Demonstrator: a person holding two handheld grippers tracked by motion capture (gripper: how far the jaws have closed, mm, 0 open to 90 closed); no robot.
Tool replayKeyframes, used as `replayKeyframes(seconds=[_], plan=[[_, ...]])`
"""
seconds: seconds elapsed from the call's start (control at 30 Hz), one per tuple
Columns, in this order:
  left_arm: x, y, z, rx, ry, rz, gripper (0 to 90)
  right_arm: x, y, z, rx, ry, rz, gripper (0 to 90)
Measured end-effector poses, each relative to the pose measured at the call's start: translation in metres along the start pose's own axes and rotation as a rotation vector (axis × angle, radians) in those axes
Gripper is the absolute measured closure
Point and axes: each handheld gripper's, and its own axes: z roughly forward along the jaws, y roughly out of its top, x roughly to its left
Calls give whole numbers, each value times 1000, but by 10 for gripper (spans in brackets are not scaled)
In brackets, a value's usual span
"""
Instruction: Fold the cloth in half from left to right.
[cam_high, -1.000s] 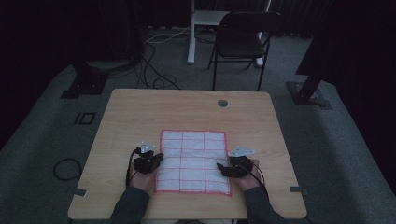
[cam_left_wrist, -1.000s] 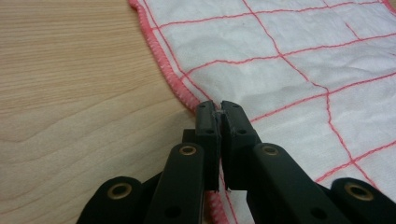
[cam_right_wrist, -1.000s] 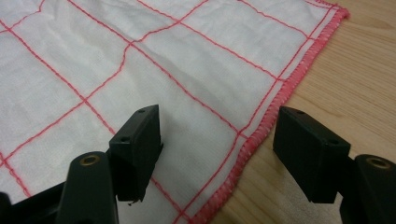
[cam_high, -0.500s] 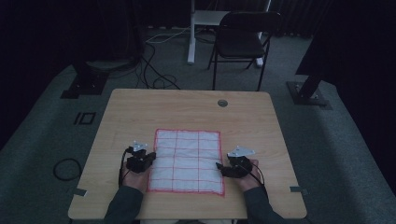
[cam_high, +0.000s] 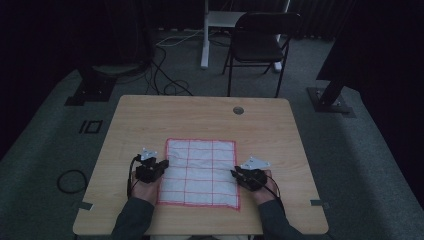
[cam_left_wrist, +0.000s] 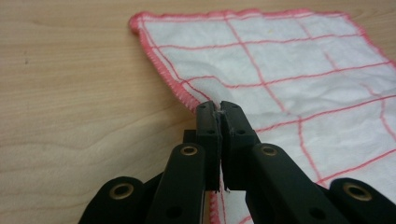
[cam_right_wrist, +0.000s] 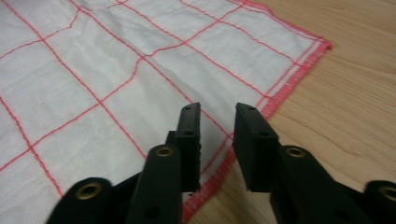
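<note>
A white cloth (cam_high: 200, 172) with a red grid and red hem lies flat on the wooden table (cam_high: 200, 115). My left gripper (cam_high: 162, 165) is at its left edge. In the left gripper view the jaws (cam_left_wrist: 219, 106) are shut on the hem of the cloth (cam_left_wrist: 289, 60), which rises a little there. My right gripper (cam_high: 235, 174) is at the right edge. Its jaws (cam_right_wrist: 217, 112) have just been closing and stand a little apart, with the hem of the cloth (cam_right_wrist: 93, 70) lying under the gap, not pinched.
A small round grommet (cam_high: 238, 110) sits in the table near its far edge. Behind the table stand a folding chair (cam_high: 260, 40) and a white desk leg (cam_high: 205, 35). Cables (cam_high: 165, 75) run over the floor at the left.
The cloth and my left gripper have shifted slightly to the left. The right hand has stayed in place at the right edge.
</note>
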Motion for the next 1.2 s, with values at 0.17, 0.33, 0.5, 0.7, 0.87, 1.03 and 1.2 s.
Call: replayKeyframes(seconds=[0.17,0.33,0.5,0.7,0.87,1.03,1.2], plan=[[-6,6,-4,-18,-28,9,878,4,-1,8,51,12,-21,829],[-14,13,-7,-34,-51,26,878,4,-1,9,57,20,-15,831],[-23,20,-9,-43,-75,41,878,3,-2,9,55,24,-15,825],[-31,26,-8,-44,-106,45,878,2,-2,9,55,34,-13,822],[-35,29,-8,-48,-137,37,878,3,-2,10,54,34,-10,824],[-39,32,-10,-57,-166,28,878,4,-2,10,55,33,-7,824],[-44,37,-10,-63,-184,31,879,4,-2,10,54,35,-4,820]])
